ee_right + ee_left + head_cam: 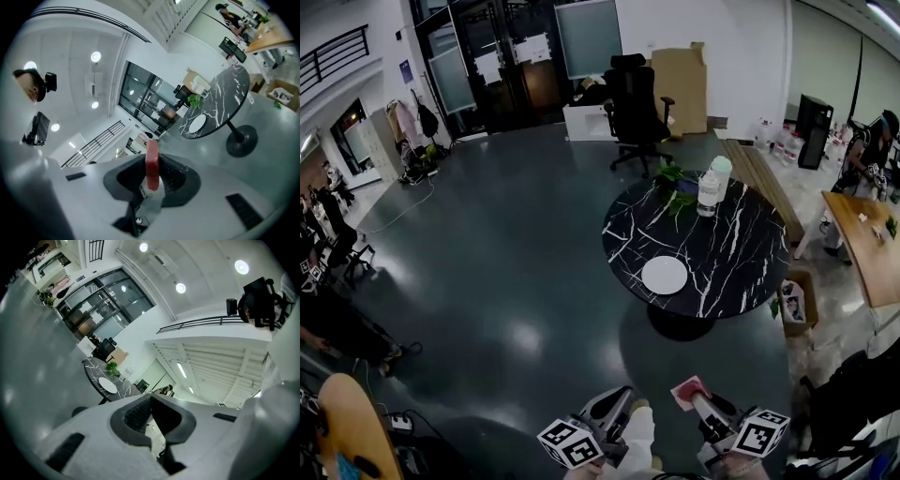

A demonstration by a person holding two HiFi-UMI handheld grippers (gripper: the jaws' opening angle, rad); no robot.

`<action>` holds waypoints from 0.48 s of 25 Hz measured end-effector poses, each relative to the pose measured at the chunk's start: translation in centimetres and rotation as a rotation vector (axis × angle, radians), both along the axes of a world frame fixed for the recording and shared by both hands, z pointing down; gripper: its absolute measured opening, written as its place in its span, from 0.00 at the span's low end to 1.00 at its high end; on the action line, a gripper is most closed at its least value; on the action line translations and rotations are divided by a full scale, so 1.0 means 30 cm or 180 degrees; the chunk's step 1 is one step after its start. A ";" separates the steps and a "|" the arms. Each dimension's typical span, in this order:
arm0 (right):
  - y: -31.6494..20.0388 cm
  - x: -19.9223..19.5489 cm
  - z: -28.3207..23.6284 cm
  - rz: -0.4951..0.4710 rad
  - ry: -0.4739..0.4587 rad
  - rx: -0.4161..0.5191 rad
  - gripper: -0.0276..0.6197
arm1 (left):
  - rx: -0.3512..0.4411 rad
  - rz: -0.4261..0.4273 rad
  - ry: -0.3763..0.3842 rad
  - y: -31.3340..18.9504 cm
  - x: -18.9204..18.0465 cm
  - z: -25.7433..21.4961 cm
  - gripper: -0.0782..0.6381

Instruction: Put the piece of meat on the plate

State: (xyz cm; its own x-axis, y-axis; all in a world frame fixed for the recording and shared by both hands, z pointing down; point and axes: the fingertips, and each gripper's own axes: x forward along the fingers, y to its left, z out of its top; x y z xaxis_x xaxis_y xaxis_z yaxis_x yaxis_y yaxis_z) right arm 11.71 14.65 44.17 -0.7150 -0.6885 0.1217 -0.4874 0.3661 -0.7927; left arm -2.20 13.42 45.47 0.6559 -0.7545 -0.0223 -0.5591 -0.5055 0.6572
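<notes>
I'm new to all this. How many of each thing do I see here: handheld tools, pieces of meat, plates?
tools: 2, the left tool and the right tool
piece of meat: 1
plate: 1
Total: 4

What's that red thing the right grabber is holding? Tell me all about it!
It is the piece of meat, a thin, flat slab, red, looking pinker in the head view. It stands on edge, pinched between the pads of the right gripper, with its top poking out past the jaws. Nothing else touches it. It is up in the air over the dark floor, far from the white plate on the black marbled table.
</notes>
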 end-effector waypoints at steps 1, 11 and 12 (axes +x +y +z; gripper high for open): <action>-0.031 0.008 0.008 0.0023 0.0011 -0.0022 0.17 | -0.0019 0.0038 0.0012 -0.036 0.013 0.014 0.12; -0.425 0.021 0.032 0.0087 0.0154 -0.0071 0.17 | 0.0079 0.0279 0.0011 -0.454 0.068 0.027 0.12; -0.458 0.014 0.030 0.0087 0.0153 -0.0072 0.17 | 0.0078 0.0290 -0.0004 -0.486 0.065 0.027 0.12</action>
State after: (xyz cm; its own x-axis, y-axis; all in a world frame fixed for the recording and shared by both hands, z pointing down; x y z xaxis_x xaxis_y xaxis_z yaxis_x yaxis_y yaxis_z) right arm 12.11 0.93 45.08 -0.6889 -0.7043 0.1712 -0.5347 0.3343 -0.7761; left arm -0.25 -1.17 46.28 0.7218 -0.6910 -0.0391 -0.5111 -0.5702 0.6432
